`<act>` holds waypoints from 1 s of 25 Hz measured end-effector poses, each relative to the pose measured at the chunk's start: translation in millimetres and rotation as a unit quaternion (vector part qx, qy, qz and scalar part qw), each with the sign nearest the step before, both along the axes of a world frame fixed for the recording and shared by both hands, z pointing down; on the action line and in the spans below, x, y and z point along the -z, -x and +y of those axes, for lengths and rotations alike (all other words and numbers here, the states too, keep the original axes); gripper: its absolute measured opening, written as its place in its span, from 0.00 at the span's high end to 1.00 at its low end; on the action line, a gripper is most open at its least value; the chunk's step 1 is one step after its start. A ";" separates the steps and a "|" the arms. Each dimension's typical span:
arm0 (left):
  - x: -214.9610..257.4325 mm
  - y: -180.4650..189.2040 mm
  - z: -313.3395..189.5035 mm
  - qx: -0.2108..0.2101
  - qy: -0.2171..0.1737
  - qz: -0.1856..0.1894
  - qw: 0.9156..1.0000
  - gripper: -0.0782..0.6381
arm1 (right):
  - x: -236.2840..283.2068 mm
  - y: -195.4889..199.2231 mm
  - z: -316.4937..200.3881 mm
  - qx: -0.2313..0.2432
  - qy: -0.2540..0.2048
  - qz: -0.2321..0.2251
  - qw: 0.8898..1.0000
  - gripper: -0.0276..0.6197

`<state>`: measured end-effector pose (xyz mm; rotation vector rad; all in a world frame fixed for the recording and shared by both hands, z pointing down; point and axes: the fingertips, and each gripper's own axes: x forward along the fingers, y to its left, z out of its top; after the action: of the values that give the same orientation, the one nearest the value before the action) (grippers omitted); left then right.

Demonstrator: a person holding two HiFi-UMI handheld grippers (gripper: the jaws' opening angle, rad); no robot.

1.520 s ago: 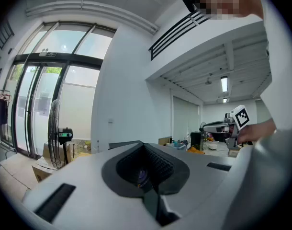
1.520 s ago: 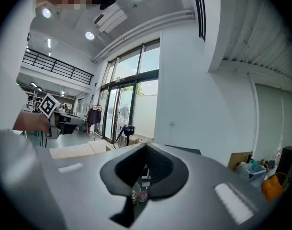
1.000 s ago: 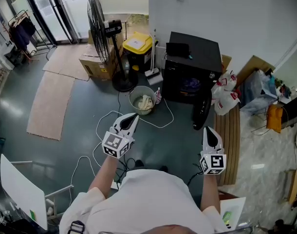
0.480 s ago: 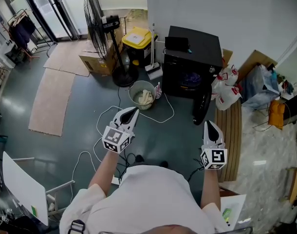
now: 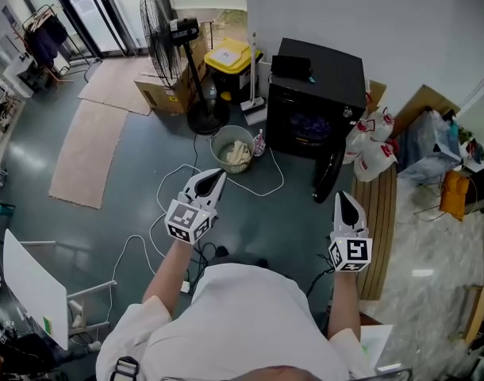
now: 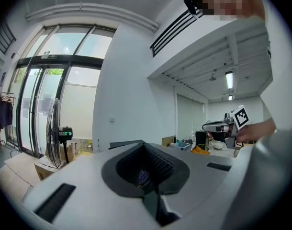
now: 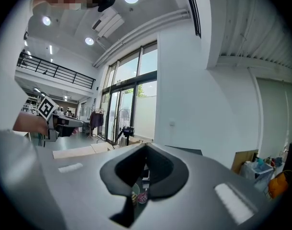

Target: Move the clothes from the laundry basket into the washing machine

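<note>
The round grey laundry basket (image 5: 232,151) stands on the floor with cream clothes (image 5: 237,155) in it. Right of it is the black washing machine (image 5: 317,74), its door (image 5: 328,177) hanging open and purple-blue cloth (image 5: 309,125) showing in the drum. My left gripper (image 5: 217,178) is held out short of the basket, shut and empty. My right gripper (image 5: 343,200) hovers near the open door, shut with nothing in it. Each gripper view looks level over its own closed jaws, left gripper (image 6: 145,143) and right gripper (image 7: 146,145). The basket is hidden in the left gripper view.
A standing fan (image 5: 159,30), a yellow-lidded bin (image 5: 226,58) and a cardboard box (image 5: 167,94) stand behind the basket. White cables (image 5: 170,205) loop across the floor under my left gripper. Plastic jugs (image 5: 373,149) and a wooden pallet (image 5: 373,213) lie right of the machine.
Both grippers have drifted a little forward along with the person. Both stay shut and empty; basket and machine have not moved.
</note>
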<state>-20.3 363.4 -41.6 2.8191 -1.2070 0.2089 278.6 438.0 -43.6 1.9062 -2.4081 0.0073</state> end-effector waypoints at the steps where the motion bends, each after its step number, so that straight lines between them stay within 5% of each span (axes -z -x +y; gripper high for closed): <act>1: -1.4 -2.3 0.5 0.004 -0.001 0.000 1.000 0.88 | -1.4 -4.5 -0.9 0.002 0.000 0.000 1.000 0.94; 17: -23.3 -19.9 -20.3 0.042 0.018 -0.007 0.999 0.88 | -27.4 -42.4 -28.3 0.000 0.028 0.015 0.999 0.94; 25: -38.7 -11.1 -79.7 0.037 0.026 -0.003 0.999 0.88 | -43.8 -38.7 -81.0 -0.003 0.047 0.025 0.999 0.94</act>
<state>-9.2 283.7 -2.9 2.7257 -1.2854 0.2414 317.3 357.0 0.1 1.8505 -2.3271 0.0699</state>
